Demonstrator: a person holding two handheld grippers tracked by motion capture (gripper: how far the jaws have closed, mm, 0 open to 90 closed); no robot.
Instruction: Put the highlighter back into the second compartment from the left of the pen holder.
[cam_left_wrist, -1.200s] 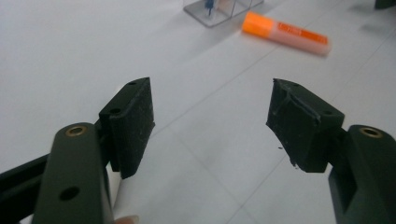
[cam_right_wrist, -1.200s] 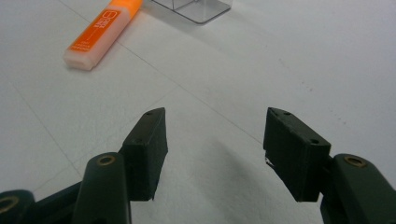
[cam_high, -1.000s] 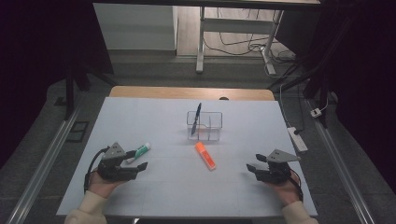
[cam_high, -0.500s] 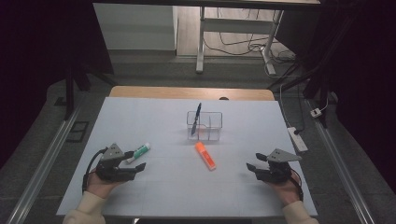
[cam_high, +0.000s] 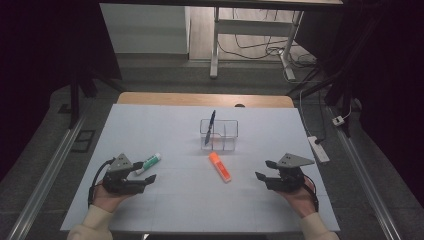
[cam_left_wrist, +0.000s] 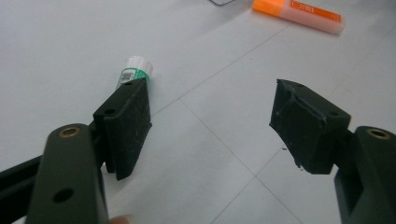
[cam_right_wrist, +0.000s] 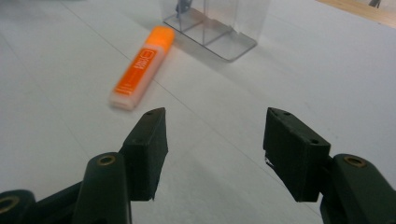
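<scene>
Since the earlier frame the right gripper (cam_high: 266, 170) had lifted slightly; the left gripper (cam_high: 145, 171) kept its place. Both stood spread, holding nothing. The glue stick (cam_high: 149, 162) lay at the left gripper's one o'clock, just beside it. The orange highlighter (cam_high: 220, 167) lay at nine o'clock from the right gripper, pointing toward eleven, the right hand nearer.

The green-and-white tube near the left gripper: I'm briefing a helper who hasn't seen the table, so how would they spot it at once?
Start at the white table and find the clear plastic holder in its middle. Go toward the near left, to the left gripper; the tube lies flat just beyond it. Unlike the orange highlighter mid-table, it is green with a white cap.
</scene>
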